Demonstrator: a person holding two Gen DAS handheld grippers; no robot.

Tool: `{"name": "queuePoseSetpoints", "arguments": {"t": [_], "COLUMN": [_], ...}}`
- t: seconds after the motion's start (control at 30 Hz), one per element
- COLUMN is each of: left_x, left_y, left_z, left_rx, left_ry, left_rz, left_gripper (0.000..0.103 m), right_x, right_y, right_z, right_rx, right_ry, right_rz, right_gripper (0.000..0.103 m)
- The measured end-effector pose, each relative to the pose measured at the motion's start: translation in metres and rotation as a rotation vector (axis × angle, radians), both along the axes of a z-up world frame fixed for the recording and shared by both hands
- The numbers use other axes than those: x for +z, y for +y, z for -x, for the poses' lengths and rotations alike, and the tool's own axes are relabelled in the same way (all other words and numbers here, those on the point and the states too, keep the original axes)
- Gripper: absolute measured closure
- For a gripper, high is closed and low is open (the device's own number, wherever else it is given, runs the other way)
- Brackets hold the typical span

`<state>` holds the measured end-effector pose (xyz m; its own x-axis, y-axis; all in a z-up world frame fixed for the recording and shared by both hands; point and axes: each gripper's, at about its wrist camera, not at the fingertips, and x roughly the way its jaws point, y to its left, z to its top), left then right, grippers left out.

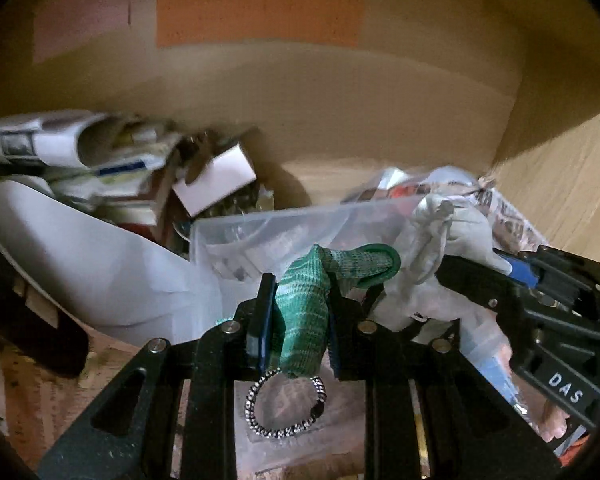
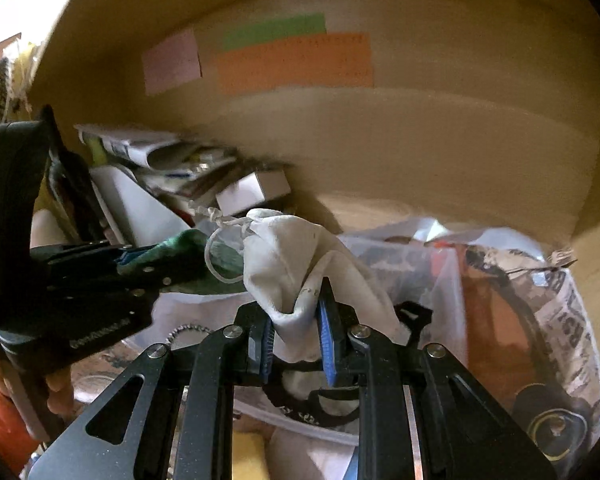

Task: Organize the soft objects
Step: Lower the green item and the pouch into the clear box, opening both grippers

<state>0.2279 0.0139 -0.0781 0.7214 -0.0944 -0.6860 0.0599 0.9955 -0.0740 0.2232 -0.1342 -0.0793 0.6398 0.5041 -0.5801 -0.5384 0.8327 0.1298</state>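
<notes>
My left gripper [image 1: 298, 300] is shut on a green knitted cloth [image 1: 306, 316], which sticks up between the fingers and curls to the right. My right gripper [image 2: 298, 320] is shut on a white drawstring pouch [image 2: 296, 256] that drapes over its fingers. In the left wrist view the white pouch [image 1: 432, 252] and the right gripper [image 1: 512, 276] sit just right of the green cloth. In the right wrist view the left gripper [image 2: 140, 260] holds the green cloth [image 2: 188, 248] at the left, touching the pouch's cord. Both are held above a clear plastic box [image 1: 260, 232].
A cardboard wall with orange, green and pink labels [image 1: 260, 16] stands behind. Papers and a small white box [image 1: 216, 180] are piled at the left. A beaded bracelet [image 1: 284, 404] lies below the left gripper. A newspaper-print bag [image 2: 560, 320] is at the right.
</notes>
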Motion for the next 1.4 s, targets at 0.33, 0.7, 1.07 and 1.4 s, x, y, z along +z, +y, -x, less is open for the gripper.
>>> {"name": "queuePoseSetpoints", "arguments": {"t": [0.33,0.7,1.07,1.4], "left_x": [-0.021,0.002,0.051,0.043], "left_y": [-0.007,-0.007,-0.002,0.006], "left_z": [-0.015,0.011,0.074,0.122], "left_rx": [-0.014,-0.039,-0.025,-0.008], "left_ry": [0.061,-0.002,-0.154,-0.17], "left_rz": [-0.022,0.009,-0.014,-0.053], "left_gripper": [0.079,0.049,0.02,0.002], "right_x": [-0.029,-0.008,0.037,0.034], "right_y": [0.013,0.0,-0.031,-0.049], "right_z": [-0.019,-0.006,0.041,0.084], "right_rx": [0.005,0.009,-0.018,-0.023], "right_ry": [0.097,0.058,-0.109,-0.151], "right_rz": [0.05,0.027,-0.031,-0.032], "right_gripper": [0.085,0.051,0.029,0.018]}}
